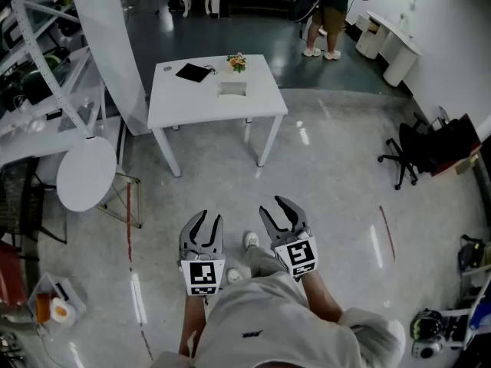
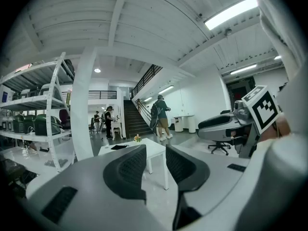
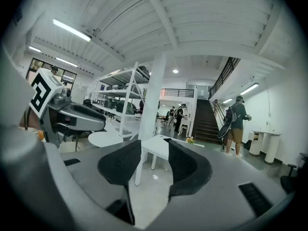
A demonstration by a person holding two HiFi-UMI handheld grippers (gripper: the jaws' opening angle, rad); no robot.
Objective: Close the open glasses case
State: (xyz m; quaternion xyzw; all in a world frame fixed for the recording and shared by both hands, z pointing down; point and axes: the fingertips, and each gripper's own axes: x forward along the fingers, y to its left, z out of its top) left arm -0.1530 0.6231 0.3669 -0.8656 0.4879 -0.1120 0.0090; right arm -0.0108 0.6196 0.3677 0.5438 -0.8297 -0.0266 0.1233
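Observation:
A white table (image 1: 261,102) stands a few steps ahead of me on the grey floor. On it lie a flat black case (image 1: 193,72), a small pale box-like thing (image 1: 232,89) and a tiny bunch of flowers (image 1: 236,62); I cannot tell from here which one is the glasses case. Both grippers hang low by my legs, far from the table. The left gripper (image 1: 209,219) is open with nothing between its fingers. The right gripper (image 1: 278,211) is open and empty too. In the left gripper view the table (image 2: 153,150) and the black case (image 2: 118,147) show beyond the left gripper (image 2: 155,154). The right gripper (image 3: 154,151) also points at the table (image 3: 159,146).
A round white table (image 1: 86,173) and metal shelving (image 1: 38,60) stand at the left, and a white column (image 1: 107,44) rises beside the table. A black office chair (image 1: 406,156) is at the right. A person (image 1: 326,18) stands at the back near the stairs.

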